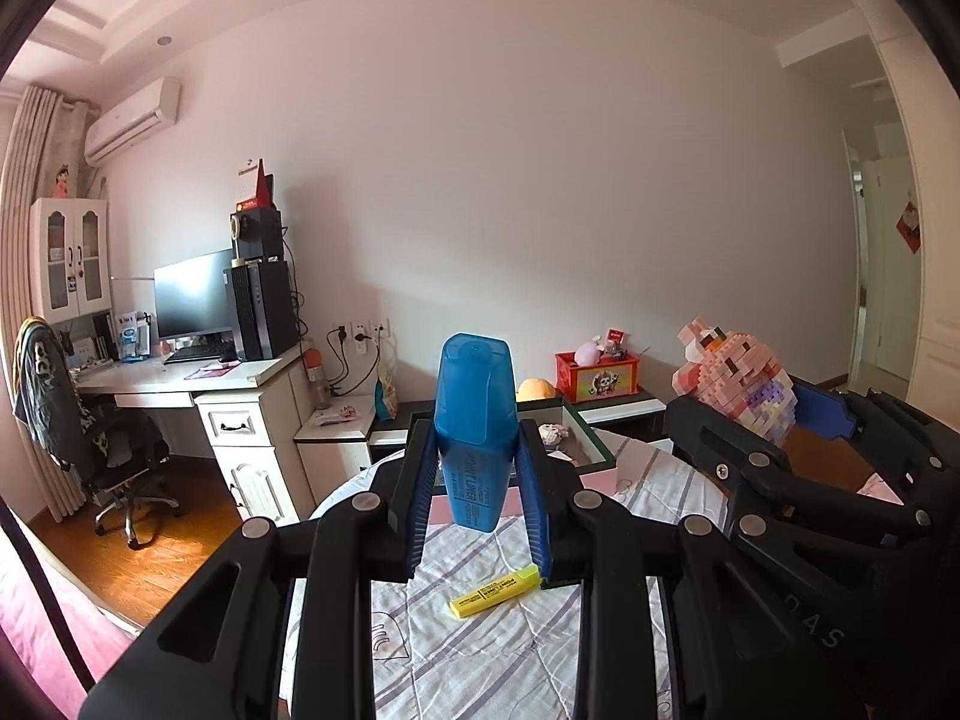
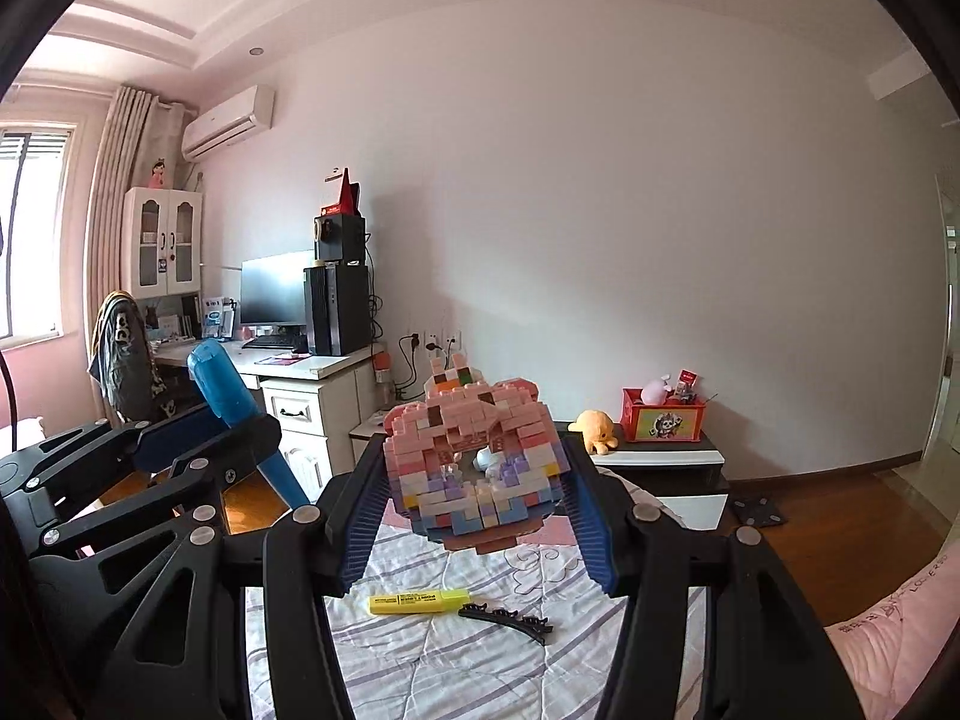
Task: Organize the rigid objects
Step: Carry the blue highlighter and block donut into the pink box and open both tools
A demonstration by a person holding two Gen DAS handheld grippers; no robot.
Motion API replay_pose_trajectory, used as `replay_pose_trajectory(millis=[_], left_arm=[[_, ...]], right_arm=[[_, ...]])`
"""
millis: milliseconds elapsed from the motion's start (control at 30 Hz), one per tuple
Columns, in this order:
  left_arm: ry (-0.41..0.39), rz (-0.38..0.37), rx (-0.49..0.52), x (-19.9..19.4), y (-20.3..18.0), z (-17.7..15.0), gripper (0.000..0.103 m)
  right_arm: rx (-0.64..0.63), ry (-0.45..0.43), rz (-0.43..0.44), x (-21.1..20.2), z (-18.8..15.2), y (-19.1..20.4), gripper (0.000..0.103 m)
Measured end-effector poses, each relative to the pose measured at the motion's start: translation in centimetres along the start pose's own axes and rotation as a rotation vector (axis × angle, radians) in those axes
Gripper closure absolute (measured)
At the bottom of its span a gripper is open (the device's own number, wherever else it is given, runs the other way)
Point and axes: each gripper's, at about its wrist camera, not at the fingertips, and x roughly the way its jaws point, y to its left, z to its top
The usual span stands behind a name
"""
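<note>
- The left gripper [image 1: 477,474] pinches the blue highlighter [image 1: 477,420] upright between its pads, above the bed.
- The right gripper [image 2: 477,498] clamps the pink brick figure [image 2: 474,462].
- A yellow highlighter [image 2: 418,601] lies on the striped bedsheet [image 2: 420,660].

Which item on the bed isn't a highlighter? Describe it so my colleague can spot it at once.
Start at the striped quilt below the right gripper. A yellow highlighter lies there; just right of its cap end is the black hair clip. It alone is thin, dark and toothed.
</note>
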Motion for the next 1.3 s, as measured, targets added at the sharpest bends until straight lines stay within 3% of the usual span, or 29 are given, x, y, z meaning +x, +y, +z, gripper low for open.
replay_pose_trajectory(millis=[333, 600, 733, 867, 967, 1300], left_arm=[[0.026, -0.012, 0.001, 1.4, -0.4, -0.6, 0.076], [0.088, -0.039, 0.029, 7.0, -0.9, -0.3, 0.076], [0.134, -0.054, 0.059, 11.6, -1.2, 0.2, 0.076], [0.176, -0.016, 0.126, 17.3, -1.9, 0.3, 0.076], [0.243, -0.041, 0.131, 22.4, -1.8, 0.2, 0.076], [0.437, -0.019, 0.153, 37.0, -1.9, -3.1, 0.076]], right_arm=[[0.0, 0.021, -0.012, 0.8, -0.4, 0.1, 0.046], [-0.001, 0.069, -0.023, 4.3, -0.5, -0.7, 0.046], [-0.01, 0.102, -0.025, 7.7, -0.1, -1.8, 0.046], [-0.022, 0.148, -0.02, 12.4, -0.1, -3.1, 0.046], [-0.023, 0.198, -0.011, 16.7, -0.4, -4.3, 0.046], [-0.038, 0.385, 0.002, 30.6, -3.1, -7.2, 0.046]])
